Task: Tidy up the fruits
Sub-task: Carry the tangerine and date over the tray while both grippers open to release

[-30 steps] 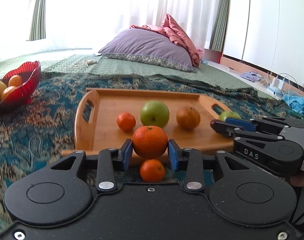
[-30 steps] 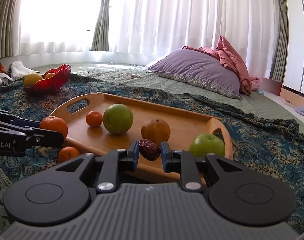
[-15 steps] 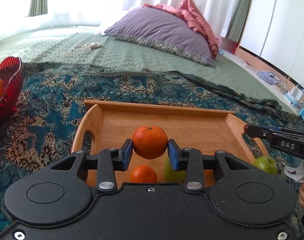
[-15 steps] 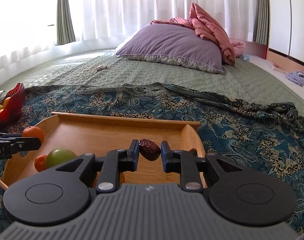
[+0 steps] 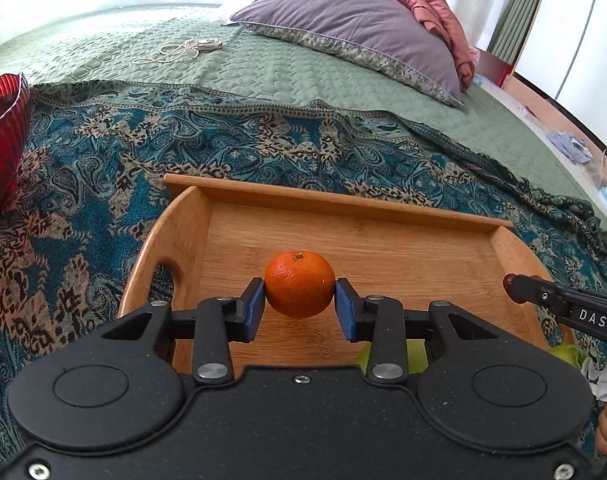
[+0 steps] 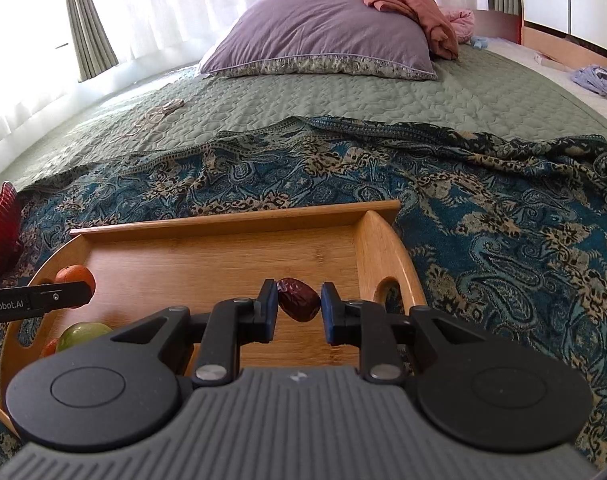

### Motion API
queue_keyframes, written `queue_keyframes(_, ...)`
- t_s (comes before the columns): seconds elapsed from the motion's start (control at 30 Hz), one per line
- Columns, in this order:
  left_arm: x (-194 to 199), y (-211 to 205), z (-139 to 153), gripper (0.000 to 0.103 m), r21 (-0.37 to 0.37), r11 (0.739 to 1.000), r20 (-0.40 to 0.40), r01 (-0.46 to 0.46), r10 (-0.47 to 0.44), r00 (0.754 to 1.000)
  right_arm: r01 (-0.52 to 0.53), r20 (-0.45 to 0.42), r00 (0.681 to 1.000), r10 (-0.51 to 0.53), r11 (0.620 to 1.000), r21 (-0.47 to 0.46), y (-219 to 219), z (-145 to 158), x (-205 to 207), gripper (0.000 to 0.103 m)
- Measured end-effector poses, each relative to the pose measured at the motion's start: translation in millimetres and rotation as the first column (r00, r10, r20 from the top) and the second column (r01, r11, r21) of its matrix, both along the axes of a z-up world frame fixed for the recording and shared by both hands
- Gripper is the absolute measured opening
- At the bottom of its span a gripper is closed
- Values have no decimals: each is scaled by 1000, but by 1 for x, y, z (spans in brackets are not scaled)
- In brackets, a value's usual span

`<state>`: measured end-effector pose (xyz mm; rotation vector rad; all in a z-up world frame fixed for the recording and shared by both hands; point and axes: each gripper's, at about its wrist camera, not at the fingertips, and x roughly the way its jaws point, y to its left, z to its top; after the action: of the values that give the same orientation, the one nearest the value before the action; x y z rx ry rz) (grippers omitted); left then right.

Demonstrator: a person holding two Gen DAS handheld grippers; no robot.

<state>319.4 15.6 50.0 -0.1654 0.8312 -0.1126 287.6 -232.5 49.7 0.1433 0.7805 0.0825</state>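
Note:
My left gripper (image 5: pixel 299 306) is shut on an orange mandarin (image 5: pixel 299 284) and holds it above the left part of the wooden tray (image 5: pixel 383 256). My right gripper (image 6: pixel 297 307) is shut on a dark red date (image 6: pixel 298 299) above the tray's right part (image 6: pixel 223 256). In the right wrist view the left gripper's tip with the mandarin (image 6: pixel 74 276) shows at the far left, and a green apple (image 6: pixel 83 334) lies in the tray below it. Another green apple (image 5: pixel 567 354) shows at the tray's right edge in the left wrist view.
The tray lies on a blue patterned cloth (image 5: pixel 103 160) over a green quilted bed. A red fruit bowl (image 5: pixel 3 136) stands at the left. A purple pillow (image 5: pixel 355 24) and pink blanket lie at the back. A white cord (image 5: pixel 183 50) lies on the quilt.
Both grippers have risen and moved forward over the tray, each still holding its fruit. The fruits in the tray have dropped below my gripper bodies and are mostly hidden.

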Motion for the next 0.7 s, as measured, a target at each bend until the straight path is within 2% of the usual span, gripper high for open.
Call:
queue_keyframes(0.13,2,-5,-4,36,28,1000,2,4,-4,1000,-6,-11,1000,6,1000,0,0,-3,2,27)
queue_keyframes(0.7,5,-7,-9,36,29,1000,-5,8,-7,1000,-37,-37,999,35,999,-39,8,-11,6,28)
